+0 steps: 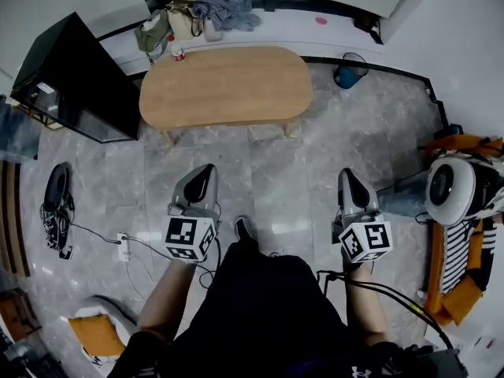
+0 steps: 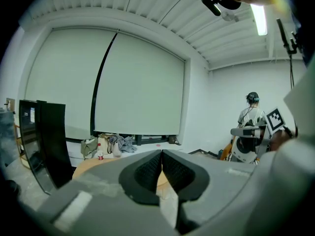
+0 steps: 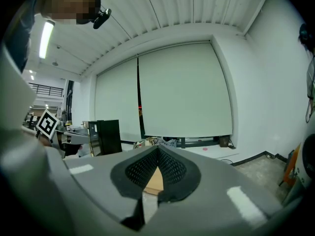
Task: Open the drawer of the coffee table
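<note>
coffee table (image 1: 224, 85) — drawer hidden beneath its top | heap (image 1: 206, 12) behind it — items too small to tell

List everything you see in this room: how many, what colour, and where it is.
table: one, light wood, oval, on the floor ahead
cabinet: one, black, left of the table
bags and clothes: one pile, mixed colours, on the ledge behind the table
can: one, red, by the table's far left end
bin: one, blue, right of the table
fan: one, white, far right
shoes: two, it seems, black, on the floor at left
power strip: one, white, on the floor near the left claw
left claw: grey, shut, empty, short of the table
right claw: grey, shut, empty, short of the table
</note>
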`<act>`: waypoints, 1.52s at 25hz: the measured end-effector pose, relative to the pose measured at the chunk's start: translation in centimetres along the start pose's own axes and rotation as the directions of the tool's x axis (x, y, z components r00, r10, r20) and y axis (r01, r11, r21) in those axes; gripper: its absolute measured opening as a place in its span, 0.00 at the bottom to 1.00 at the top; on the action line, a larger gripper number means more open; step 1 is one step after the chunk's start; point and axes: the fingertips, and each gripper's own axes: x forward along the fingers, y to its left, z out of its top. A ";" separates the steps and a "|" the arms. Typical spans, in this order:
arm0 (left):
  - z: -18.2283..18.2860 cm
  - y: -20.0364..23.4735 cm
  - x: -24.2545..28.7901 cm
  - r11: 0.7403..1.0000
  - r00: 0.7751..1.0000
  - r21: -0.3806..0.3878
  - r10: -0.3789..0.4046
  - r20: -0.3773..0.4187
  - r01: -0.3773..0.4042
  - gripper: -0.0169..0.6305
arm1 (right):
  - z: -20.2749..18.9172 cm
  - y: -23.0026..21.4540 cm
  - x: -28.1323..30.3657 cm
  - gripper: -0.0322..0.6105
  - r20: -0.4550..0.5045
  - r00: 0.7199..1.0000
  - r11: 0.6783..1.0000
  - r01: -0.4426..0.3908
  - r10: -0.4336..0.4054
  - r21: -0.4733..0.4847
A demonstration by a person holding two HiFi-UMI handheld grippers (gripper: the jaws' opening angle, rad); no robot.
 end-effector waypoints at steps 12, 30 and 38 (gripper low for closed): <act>-2.0 1.8 7.6 1.000 0.997 -0.012 -0.010 -0.079 0.009 0.03 | -1.4 -4.9 5.4 0.05 -0.066 0.997 0.999 0.034 -0.034 0.011; -14.5 5.0 27.6 0.991 0.944 -0.069 0.085 -0.319 -0.113 0.09 | -15.3 -20.0 25.2 0.05 -0.259 0.951 0.982 -0.137 0.167 0.130; -22.5 7.4 32.4 0.947 0.934 -0.280 0.052 -0.352 -0.159 0.16 | -24.9 -23.1 32.0 0.05 -0.322 0.928 0.975 -0.138 0.189 0.175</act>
